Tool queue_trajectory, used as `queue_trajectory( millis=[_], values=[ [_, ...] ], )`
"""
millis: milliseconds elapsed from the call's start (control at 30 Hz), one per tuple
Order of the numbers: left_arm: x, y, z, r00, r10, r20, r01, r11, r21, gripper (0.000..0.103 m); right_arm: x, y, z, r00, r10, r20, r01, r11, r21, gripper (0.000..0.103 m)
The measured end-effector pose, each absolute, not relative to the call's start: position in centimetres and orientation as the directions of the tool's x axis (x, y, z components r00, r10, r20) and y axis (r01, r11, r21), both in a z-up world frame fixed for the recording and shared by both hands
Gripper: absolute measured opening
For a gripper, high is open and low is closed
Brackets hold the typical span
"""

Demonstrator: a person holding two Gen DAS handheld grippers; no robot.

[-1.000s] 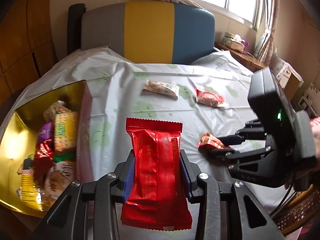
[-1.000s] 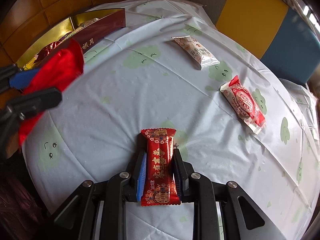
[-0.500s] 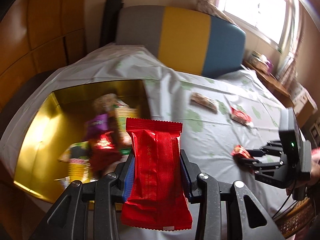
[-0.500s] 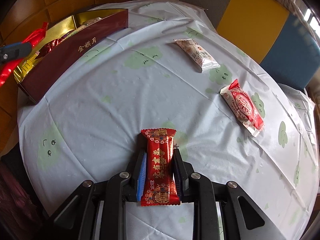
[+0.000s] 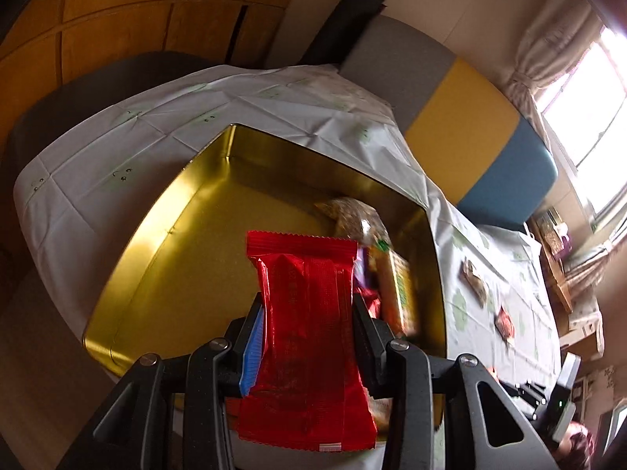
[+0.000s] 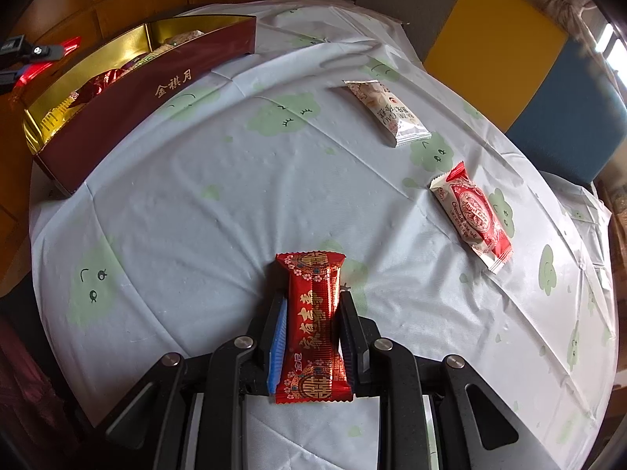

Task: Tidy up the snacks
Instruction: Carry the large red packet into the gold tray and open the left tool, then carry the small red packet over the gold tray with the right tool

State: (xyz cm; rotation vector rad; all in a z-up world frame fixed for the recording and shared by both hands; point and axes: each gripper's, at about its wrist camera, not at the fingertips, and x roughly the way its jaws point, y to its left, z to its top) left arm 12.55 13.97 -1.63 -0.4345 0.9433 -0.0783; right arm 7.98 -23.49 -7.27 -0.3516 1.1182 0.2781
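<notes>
My left gripper (image 5: 307,313) is shut on a plain red snack packet (image 5: 307,337) and holds it above the gold-lined tin box (image 5: 168,235), which has several snacks (image 5: 392,274) along its right side. My right gripper (image 6: 311,313) is shut on a small red packet with gold characters (image 6: 313,325), just above the tablecloth. In the right wrist view the box (image 6: 156,90) stands at the far left, with the left gripper (image 6: 35,55) beyond it. A white packet (image 6: 388,117) and a red-and-white cake packet (image 6: 472,215) lie on the cloth.
The table (image 6: 215,196) has a white cloth with green clouds. A grey, yellow and blue chair back (image 5: 470,117) stands behind it. A wooden wall (image 5: 117,19) lies to the left, and a window (image 5: 588,78) to the right.
My left gripper has swung left with the red packet, from over the cloth to above the gold box. My right gripper has stayed in place, still holding its packet.
</notes>
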Motion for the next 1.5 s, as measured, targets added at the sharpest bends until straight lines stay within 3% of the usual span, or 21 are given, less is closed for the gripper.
queue_trajectory(
  millis=[433, 633, 1500],
  values=[
    [21.9, 12.9, -4.4, 0.519, -0.185, -0.834, -0.125, 0.95, -0.288, 0.041, 7.9, -23.4, -7.2, 0.414, 0.04, -0.909, -0.394, 0.908, -0.14, 0.025],
    [23.8, 12.4, -6.1, 0.468, -0.161, -0.869, -0.144, 0.956, -0.255, 0.046, 8.1, -23.4, -7.3, 0.414, 0.042, -0.909, -0.396, 0.908, -0.138, 0.025],
    [10.6, 9.7, -0.6, 0.654, 0.017, -0.756, -0.113, 0.991, -0.076, 0.046, 7.9, -23.4, -7.3, 0.426, 0.034, -0.904, -0.38, 0.913, -0.145, 0.025]
  ],
)
